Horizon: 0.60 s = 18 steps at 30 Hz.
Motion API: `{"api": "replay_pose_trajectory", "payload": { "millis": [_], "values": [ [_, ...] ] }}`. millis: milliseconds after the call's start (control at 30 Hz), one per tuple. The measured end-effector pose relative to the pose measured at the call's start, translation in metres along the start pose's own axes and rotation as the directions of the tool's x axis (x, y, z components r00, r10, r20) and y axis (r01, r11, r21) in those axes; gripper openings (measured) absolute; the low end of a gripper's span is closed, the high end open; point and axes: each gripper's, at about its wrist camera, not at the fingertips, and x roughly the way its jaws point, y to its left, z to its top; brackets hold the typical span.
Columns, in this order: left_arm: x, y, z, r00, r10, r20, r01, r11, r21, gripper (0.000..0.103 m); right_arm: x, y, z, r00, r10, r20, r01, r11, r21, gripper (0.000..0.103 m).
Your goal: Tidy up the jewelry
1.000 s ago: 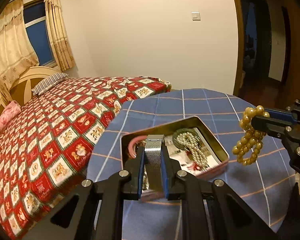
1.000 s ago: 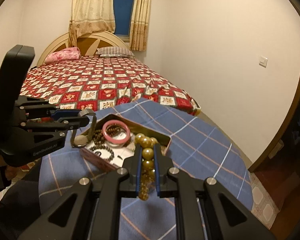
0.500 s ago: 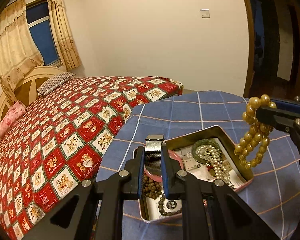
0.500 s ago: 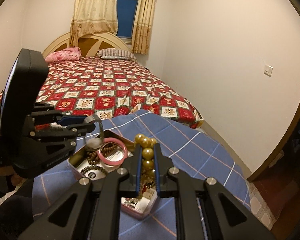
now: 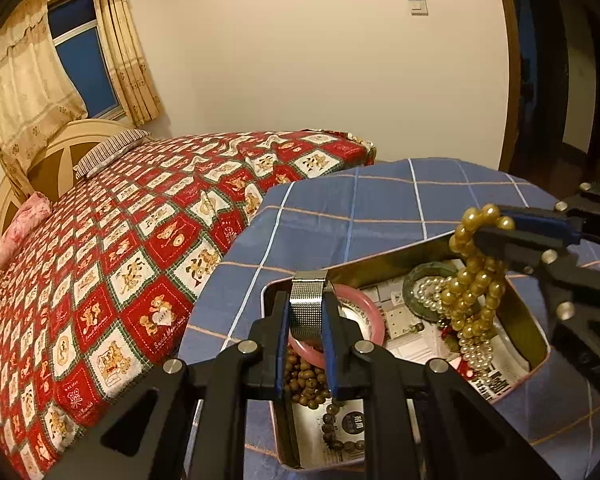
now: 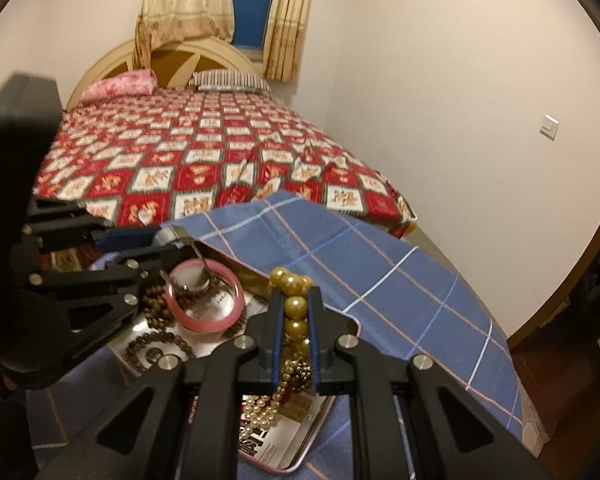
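Jewelry is pretty much all sitting in the open tin on the blue plaid tablecloth, with two pieces held up over it. The left gripper has its jaws clamped on a silver mesh watch band — from the right wrist view you can see the band loops down to a round watch face hanging above the pink bangle. The right gripper has its jaws closed on a gold bead bracelet, and in the left wrist view those gold beads dangle in a bunch over the right part of the tin, hanging down just above the pearl strand.

Inside the tin: the pink bangle lies near the left end, brown wooden beads sit right below it, a darker bead string lies toward the near corner, and a green bangle rests at the far side with pearls draped across it. Some printed paper lines the bottom.

Both grippers hover above the tin, fairly close to each other, neither touching it as far as I can tell. Behind the table is a bed with a red patterned quilt, a pink pillow, a striped pillow, and a curtained window — dark outside.
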Motion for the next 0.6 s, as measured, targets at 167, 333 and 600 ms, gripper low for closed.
{"api": "replay_pose_trajectory", "payload": {
  "millis": [167,333,600],
  "values": [
    [0.004,0.0,-0.005,1.0,0.012,-0.018,-0.012,1.0,0.012,0.018,0.013,0.001,-0.008,0.999,-0.001,-0.035,0.0,1.0,-0.006,0.013],
    [-0.009,0.005,-0.004,0.998,0.041,0.037,-0.04,0.999,-0.013,0.079,0.013,-0.003,-0.012,0.999,-0.027,-0.036,0.027,1.0,0.002,0.046],
    [-0.024,0.011,-0.009,0.998,0.049,0.046,-0.047,0.998,-0.031,0.079,-0.006,-0.009,-0.016,0.998,-0.053,-0.018,0.054,0.998,0.017,0.063]
  ]
}}
